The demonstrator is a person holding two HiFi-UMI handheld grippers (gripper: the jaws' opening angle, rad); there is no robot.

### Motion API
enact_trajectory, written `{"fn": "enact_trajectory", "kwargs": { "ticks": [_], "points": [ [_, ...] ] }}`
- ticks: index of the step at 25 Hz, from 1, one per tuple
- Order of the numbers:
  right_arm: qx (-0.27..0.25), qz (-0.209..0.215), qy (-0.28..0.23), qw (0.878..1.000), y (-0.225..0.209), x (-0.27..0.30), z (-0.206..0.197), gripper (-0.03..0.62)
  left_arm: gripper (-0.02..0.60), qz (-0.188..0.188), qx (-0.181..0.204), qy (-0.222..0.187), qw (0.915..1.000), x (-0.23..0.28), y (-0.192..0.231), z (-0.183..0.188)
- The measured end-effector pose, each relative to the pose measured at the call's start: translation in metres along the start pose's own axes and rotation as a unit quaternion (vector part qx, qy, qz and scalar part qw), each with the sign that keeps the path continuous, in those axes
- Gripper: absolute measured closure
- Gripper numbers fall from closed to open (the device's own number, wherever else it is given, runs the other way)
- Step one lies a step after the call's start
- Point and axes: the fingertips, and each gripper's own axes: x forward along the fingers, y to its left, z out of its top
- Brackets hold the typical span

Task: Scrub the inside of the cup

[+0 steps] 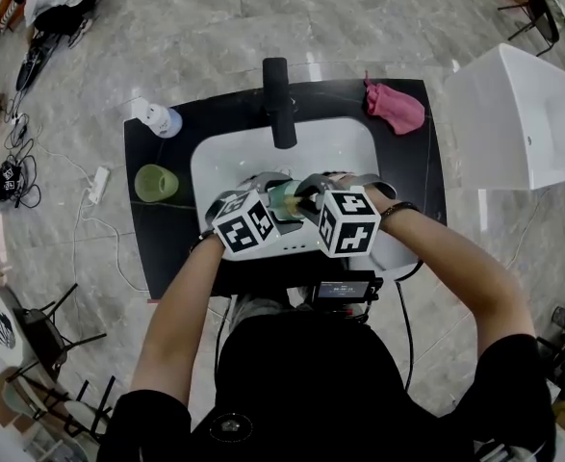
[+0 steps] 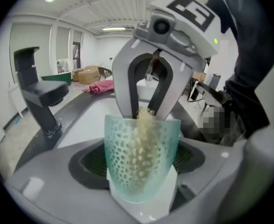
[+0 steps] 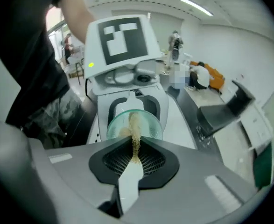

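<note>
A see-through teal cup (image 2: 141, 160) with a dimpled wall lies sideways between the jaws of my left gripper (image 2: 141, 174), which is shut on it. In the head view the cup (image 1: 284, 198) hangs over the sink between the two marker cubes. My right gripper (image 3: 134, 155) is shut on a thin yellowish scrubber (image 3: 135, 134), whose tip reaches into the mouth of the cup (image 3: 148, 125). Through the cup wall the scrubber (image 2: 144, 125) shows against the inside. The two grippers face each other closely, left gripper (image 1: 268, 210) and right gripper (image 1: 311, 195).
A black faucet (image 1: 278, 99) stands behind the white sink basin (image 1: 224, 152), set in a black countertop (image 1: 157, 248). A green cup (image 1: 155, 183) and a white bottle (image 1: 157, 118) sit left, a pink cloth (image 1: 396, 107) back right. A white tub (image 1: 523, 114) stands on the floor.
</note>
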Motion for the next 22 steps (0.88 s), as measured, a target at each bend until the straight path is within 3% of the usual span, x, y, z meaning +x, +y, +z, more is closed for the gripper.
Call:
{"fn": "enact_trajectory", "kwargs": {
  "ticks": [2, 4, 9, 12, 22],
  "points": [
    [0.088, 0.018, -0.006, 0.996, -0.004, -0.001, -0.003, 0.553, 0.202, 0.033, 0.020, 0.010, 0.9992, 0.002, 0.007, -0.001],
    [0.175, 0.040, -0.019, 0.984, -0.010, -0.005, -0.001, 0.553, 0.202, 0.069, 0.039, 0.018, 0.9967, 0.002, 0.015, -0.002],
    [0.359, 0.085, -0.069, 0.927, -0.023, -0.012, 0.000, 0.554, 0.202, 0.134, 0.058, 0.025, 0.9889, 0.002, 0.033, -0.009],
    [0.390, 0.092, -0.089, 0.912, -0.024, -0.014, 0.000, 0.553, 0.201, 0.141, 0.052, 0.022, 0.9884, 0.005, 0.037, -0.013],
    [0.401, 0.112, -0.119, 0.902, -0.015, -0.018, -0.001, 0.553, 0.201, 0.123, 0.044, 0.017, 0.9913, 0.031, 0.031, -0.015]
  ]
}}
